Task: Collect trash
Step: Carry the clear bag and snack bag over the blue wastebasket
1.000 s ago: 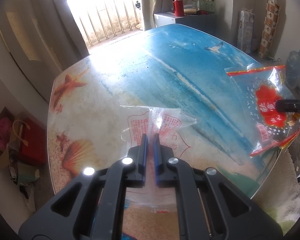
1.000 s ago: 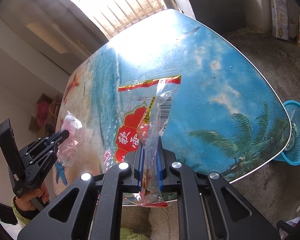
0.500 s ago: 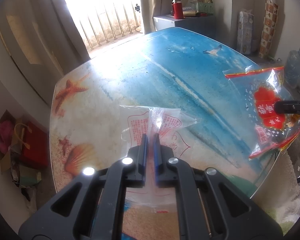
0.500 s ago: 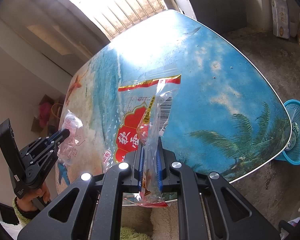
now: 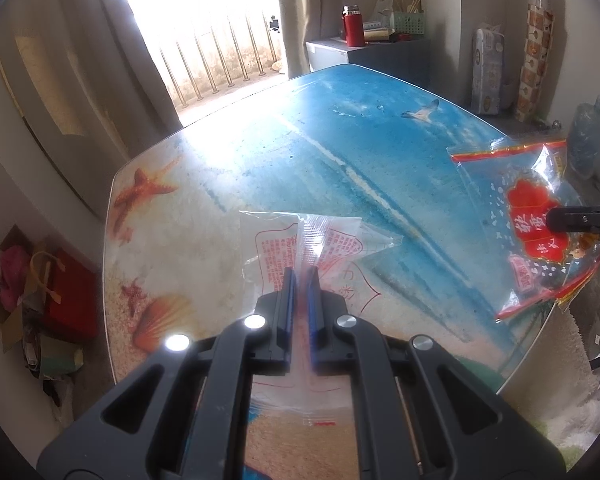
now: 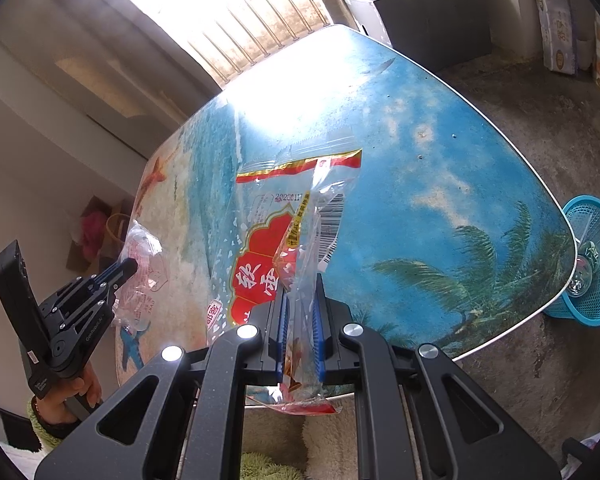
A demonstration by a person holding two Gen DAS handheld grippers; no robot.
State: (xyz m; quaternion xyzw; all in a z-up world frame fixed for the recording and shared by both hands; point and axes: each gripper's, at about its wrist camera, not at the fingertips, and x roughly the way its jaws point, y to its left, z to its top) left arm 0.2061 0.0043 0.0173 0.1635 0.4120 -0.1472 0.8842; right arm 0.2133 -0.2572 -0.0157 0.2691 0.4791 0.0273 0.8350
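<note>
The clear wrapper with red print [image 5: 300, 240] is pinched in the left tongs [image 5: 300, 276], lifted over the sandy, near-left part of the bench [image 5: 228, 168], beside the printed shell. The bigger red-labelled snack bag [image 6: 284, 240] hangs crumpled between the blue pads of the right tongs [image 6: 299, 284], which are clenched on a fold of it, over the near edge of the bench; in the left view the same bag [image 5: 532, 216] shows at the bench's right edge with a black fingertip on it.

Judging by this, both pieces of trash are already picked up and the step in hand is carrying them off. A blue mesh basket [image 6: 588, 256] stands on the floor just past the bench's far-right corner, with something already lying in it, so it looks like the likely bin. The next move calls for swinging the right tongs out past that corner, holding over the basket's mouth and letting go, then bringing the left one across. The light film could cling to the pads.

The left tongs point forward and slightly down across the bench; the holder's left hand [image 6: 72, 396] grips the handle from below, at the near-left corner. The right tongs tilt down toward the bench.
</note>
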